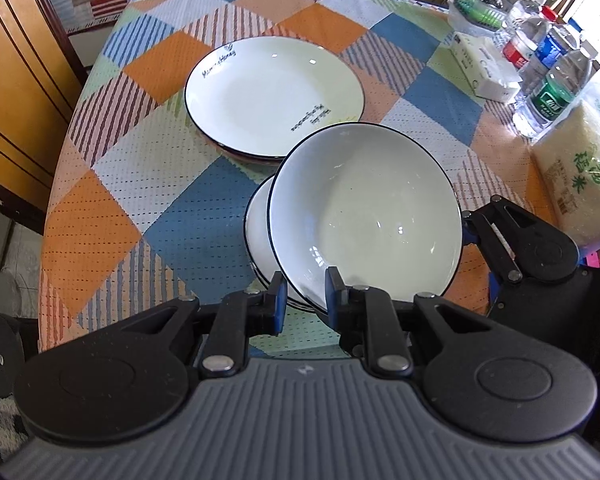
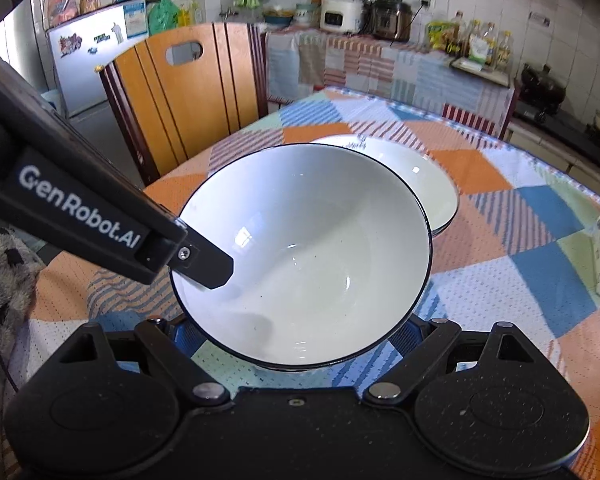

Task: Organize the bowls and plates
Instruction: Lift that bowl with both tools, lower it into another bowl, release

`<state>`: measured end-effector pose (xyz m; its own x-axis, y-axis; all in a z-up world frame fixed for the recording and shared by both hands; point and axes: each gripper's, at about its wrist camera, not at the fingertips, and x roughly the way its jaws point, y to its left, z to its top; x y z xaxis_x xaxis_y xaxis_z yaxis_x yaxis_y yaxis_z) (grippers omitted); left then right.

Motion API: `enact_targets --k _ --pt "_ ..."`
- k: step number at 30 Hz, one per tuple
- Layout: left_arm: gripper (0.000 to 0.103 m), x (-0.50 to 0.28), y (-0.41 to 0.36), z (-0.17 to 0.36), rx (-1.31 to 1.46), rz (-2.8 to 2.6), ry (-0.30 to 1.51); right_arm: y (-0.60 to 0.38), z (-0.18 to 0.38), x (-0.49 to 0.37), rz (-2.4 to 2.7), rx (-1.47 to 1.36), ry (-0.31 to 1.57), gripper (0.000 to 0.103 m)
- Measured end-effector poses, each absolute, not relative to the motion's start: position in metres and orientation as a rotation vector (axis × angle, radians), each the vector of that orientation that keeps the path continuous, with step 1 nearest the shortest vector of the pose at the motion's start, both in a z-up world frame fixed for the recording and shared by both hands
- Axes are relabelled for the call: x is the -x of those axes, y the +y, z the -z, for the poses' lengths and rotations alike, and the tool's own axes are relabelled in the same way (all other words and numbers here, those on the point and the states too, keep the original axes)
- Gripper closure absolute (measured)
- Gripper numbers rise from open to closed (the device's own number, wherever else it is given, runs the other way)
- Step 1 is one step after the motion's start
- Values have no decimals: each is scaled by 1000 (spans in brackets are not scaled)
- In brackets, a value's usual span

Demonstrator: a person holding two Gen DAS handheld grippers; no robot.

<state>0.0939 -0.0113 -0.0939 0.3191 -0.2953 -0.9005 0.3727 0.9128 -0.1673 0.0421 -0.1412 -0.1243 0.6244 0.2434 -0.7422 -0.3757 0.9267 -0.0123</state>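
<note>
Leftmost on the patchwork tablecloth (image 1: pixel 148 184): stacked plates (image 1: pixel 274 98), white with a thin dark rim and script lettering, lying flat, face up. Just right of them, a second white bowl (image 1: pixel 260 232) resting on the cloth, mostly hidden. Over it, the white dark-rimmed bowl (image 1: pixel 364 216), round, no long axis, tilted so its mouth faces up and toward the left wrist camera. Clamped at its near rim by the left gripper (image 1: pixel 306 300), one blue pad inside, one outside. Spread wide around the same bowl (image 2: pixel 304 256) in the right wrist view: the right gripper (image 2: pixel 300 344), fingertips hidden beneath the bowl. Far right, water bottles (image 1: pixel 548 60) and a bag of rice (image 1: pixel 580 176).
</note>
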Motion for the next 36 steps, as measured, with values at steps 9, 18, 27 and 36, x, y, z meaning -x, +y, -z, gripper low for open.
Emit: enact_targets --k 9,18,27,36 --pt "84 -108 -11 110 -96 423 1210 -136 133 -53 -387 172 862 11" --pt "83 -110 -13 120 -132 401 1210 -132 131 -56 -388 203 888 10" --pt "81 -106 -18 127 -176 394 1196 -125 132 -49 -352 267 890 9" --pt "76 -101 -15 125 -149 389 1185 -133 132 -45 -327 231 906 9"
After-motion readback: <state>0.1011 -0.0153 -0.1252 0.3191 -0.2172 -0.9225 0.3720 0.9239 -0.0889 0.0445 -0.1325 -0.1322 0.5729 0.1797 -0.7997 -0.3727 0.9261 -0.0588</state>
